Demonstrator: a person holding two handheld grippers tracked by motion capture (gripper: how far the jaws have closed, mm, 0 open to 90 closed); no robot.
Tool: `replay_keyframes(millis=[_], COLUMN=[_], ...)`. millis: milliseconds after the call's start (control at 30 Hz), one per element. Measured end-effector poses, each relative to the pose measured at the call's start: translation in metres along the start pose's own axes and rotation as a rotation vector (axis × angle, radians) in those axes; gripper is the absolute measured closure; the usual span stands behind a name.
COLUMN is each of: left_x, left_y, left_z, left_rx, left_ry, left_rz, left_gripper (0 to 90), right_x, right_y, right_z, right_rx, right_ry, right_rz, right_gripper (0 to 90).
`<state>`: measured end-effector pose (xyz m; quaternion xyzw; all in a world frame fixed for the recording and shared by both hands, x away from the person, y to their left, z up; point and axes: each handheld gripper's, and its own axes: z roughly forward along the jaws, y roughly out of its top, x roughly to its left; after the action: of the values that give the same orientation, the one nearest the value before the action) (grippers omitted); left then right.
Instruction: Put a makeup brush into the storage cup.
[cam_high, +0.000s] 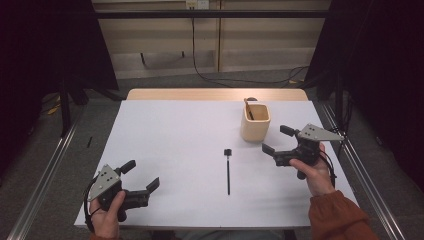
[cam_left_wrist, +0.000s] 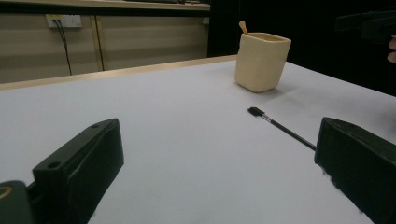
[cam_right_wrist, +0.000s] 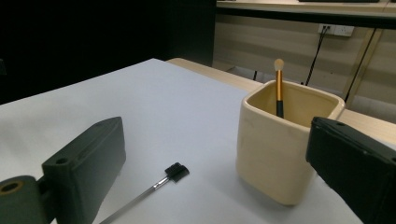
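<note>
Black brush (cam_high: 228, 171) lies flat on the table (cam_high: 175, 150), long axis toward the person; right gripper (cam_high: 274, 142) nearer, left gripper (cam_high: 142, 176) farther, both spread, empty.

One cream square cup (cam_high: 255, 123) at about 1 o'clock on the tabletop (cam_high: 170, 150); one gold-handled brush (cam_right_wrist: 279, 86) standing inside it; one black brush (cam_high: 228, 170) lying flat near the centre; two hand-held grippers, left (cam_high: 142, 175) and right (cam_high: 276, 139).
</note>
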<state>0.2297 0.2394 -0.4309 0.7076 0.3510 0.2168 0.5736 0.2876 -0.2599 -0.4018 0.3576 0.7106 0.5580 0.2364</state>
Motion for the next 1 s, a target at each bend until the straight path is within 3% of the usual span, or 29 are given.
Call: replay_keyframes(millis=[133,733,1000], left_x=[0.0,0.002,0.001], left_y=[0.0,-0.001,-0.001], left_z=[0.0,0.0,0.0], left_rx=[0.001,0.002,0.002], left_ry=[0.002,0.006,0.003], left_rz=[0.0,-0.005,-0.004], left_gripper=[1.2,1.3,1.2], right_x=[0.003,0.024,0.033], right_y=[0.001,0.023,0.03], right_z=[0.01,0.057,0.08], right_rx=[0.016,-0.035,-0.029], right_ry=[0.009,0.077,0.084], right_rz=[-0.01,-0.024,-0.038], right_gripper=[4.0,6.0,5.8])
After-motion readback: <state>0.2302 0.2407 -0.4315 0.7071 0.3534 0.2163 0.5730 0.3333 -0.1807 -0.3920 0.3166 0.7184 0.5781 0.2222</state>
